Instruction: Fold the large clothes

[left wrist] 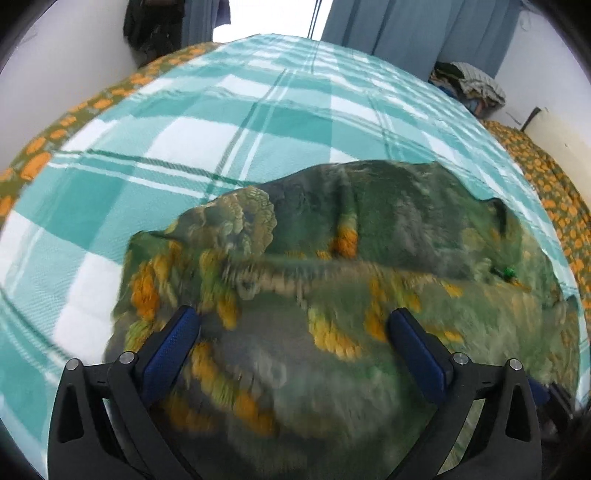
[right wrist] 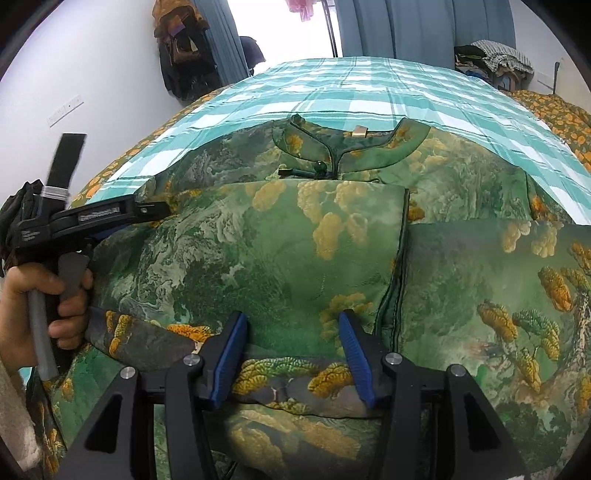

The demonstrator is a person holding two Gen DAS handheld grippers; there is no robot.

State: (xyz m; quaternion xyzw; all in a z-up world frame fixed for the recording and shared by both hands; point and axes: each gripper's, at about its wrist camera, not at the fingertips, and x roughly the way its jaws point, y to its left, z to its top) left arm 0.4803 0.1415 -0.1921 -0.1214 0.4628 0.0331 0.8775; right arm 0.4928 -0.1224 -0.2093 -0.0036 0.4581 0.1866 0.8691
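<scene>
A large green garment [right wrist: 280, 243] with orange and yellow tree print lies on the teal checked bedspread [right wrist: 369, 88], collar [right wrist: 343, 147] at the far end, both sleeves folded in over the front. My right gripper [right wrist: 293, 321] is open just above the garment's near part. My left gripper [left wrist: 293, 317] is open over the garment, which looks blurred in the left wrist view [left wrist: 332, 258]. The left gripper also shows in the right wrist view [right wrist: 151, 210] at the garment's left edge, held by a hand [right wrist: 33, 306].
The bed has an orange-flowered sheet [left wrist: 37, 158] under the spread at both sides. White wall on the left, blue curtains [right wrist: 424, 26] at the back, a pile of clothes [right wrist: 491, 55] at the back right, dark clothes hanging [right wrist: 181, 48] at the back left.
</scene>
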